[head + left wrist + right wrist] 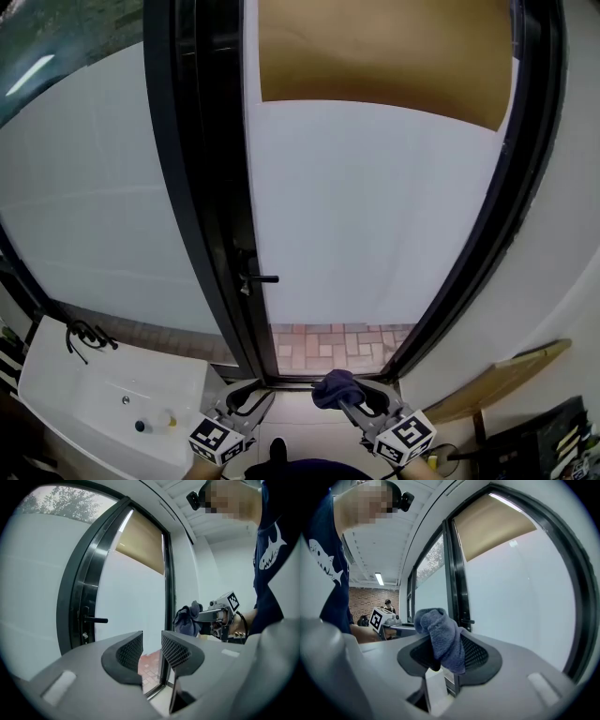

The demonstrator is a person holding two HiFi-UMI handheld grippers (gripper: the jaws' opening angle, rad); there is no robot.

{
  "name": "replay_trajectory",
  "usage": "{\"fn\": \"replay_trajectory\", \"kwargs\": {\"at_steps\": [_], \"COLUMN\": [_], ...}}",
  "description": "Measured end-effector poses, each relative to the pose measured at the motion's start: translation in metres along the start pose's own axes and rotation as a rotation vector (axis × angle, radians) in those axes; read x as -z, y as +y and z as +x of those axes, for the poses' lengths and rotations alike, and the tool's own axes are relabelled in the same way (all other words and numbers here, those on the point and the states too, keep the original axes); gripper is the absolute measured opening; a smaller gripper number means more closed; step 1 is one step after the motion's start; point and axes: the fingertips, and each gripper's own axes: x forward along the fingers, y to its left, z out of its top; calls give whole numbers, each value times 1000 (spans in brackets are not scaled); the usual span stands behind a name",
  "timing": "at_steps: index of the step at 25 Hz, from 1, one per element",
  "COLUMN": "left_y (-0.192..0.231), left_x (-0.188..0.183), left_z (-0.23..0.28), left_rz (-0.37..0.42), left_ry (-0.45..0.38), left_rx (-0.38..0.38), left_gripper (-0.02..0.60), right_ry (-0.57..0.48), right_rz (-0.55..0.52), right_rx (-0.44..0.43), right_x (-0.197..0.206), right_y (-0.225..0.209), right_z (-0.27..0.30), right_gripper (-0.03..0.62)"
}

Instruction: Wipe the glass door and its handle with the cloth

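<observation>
The frosted glass door (pixel 375 216) stands ahead in a black frame, with a black lever handle (pixel 261 278) on its left stile; the handle (pixel 95 619) also shows in the left gripper view and the handle (pixel 467 621) in the right gripper view. My right gripper (pixel 352 398) is shut on a dark blue cloth (pixel 335 386), low and well short of the glass. The cloth (pixel 442 638) is bunched between its jaws. My left gripper (pixel 246 401) is open and empty, low and left of the right one. From the left gripper view I see the cloth (pixel 187 619) held in the right gripper.
A tan roller blind (pixel 384 56) covers the top of the door. A second frosted pane (pixel 84 197) lies left of the black frame. A white counter (pixel 103 398) sits at the lower left, a wooden board (pixel 497 380) at the lower right. Brick paving (pixel 337 342) shows through the clear strip.
</observation>
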Motion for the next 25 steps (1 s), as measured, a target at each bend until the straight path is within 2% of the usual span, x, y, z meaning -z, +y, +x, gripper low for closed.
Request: {"fn": "replay_trajectory", "kwargs": {"at_steps": [14, 19, 25], "left_y": [127, 155, 174], "left_x": [-12, -11, -10], "left_z": [28, 35, 39], "left_rz": [-5, 10, -2], "left_ry": [-15, -17, -26], "left_rx": [34, 73, 92], "left_gripper": [118, 118, 120], "right_ry": [-49, -102, -150], "right_rz": [-103, -67, -100], "right_rx": [-17, -30, -50], "right_x": [-55, -88, -134], "right_y": [-30, -44, -50], "right_z": [153, 200, 250], "right_gripper": [147, 147, 147]}}
